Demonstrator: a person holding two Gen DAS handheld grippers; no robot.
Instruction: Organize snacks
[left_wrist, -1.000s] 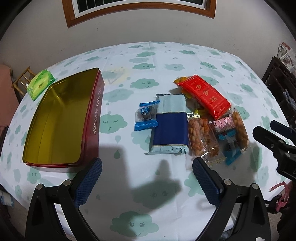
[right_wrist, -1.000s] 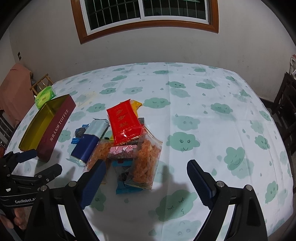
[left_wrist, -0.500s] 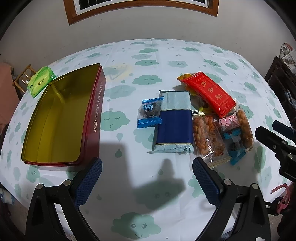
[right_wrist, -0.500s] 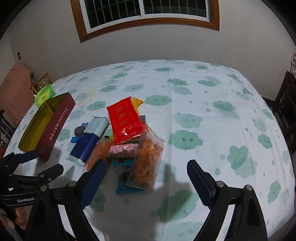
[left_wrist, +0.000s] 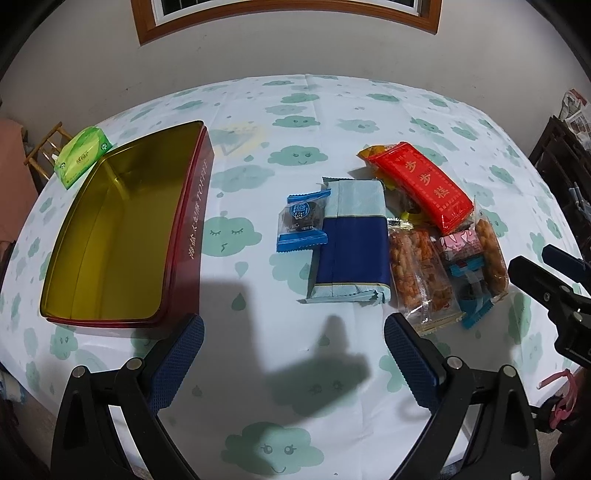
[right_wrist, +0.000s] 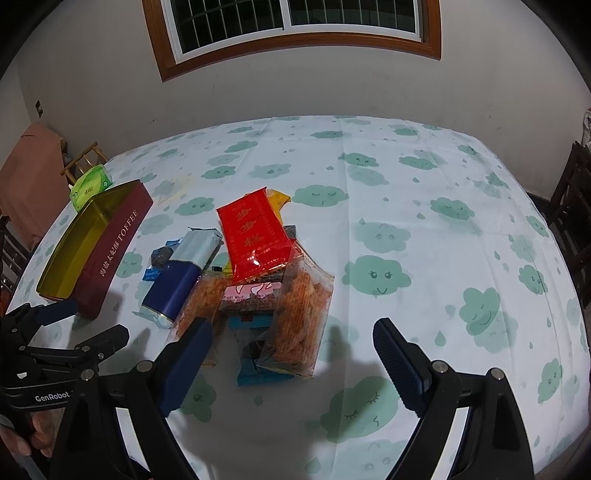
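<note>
One empty tin (left_wrist: 110, 236), snacks (left_wrist: 388, 240) beside

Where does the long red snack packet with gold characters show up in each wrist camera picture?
Left wrist view: the long red snack packet with gold characters lies right of centre, topping the snack pile.
Right wrist view: the same packet sits left of centre, above the gripper fingers.
Shared landmark: the open maroon tin with a gold inside, left of the pile in both.

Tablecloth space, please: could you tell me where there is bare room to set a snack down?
Bare cloth lies between the toffee tin and the blue packet, and right of the snack pile. The tin's inside is empty. The pile is crowded.
</note>
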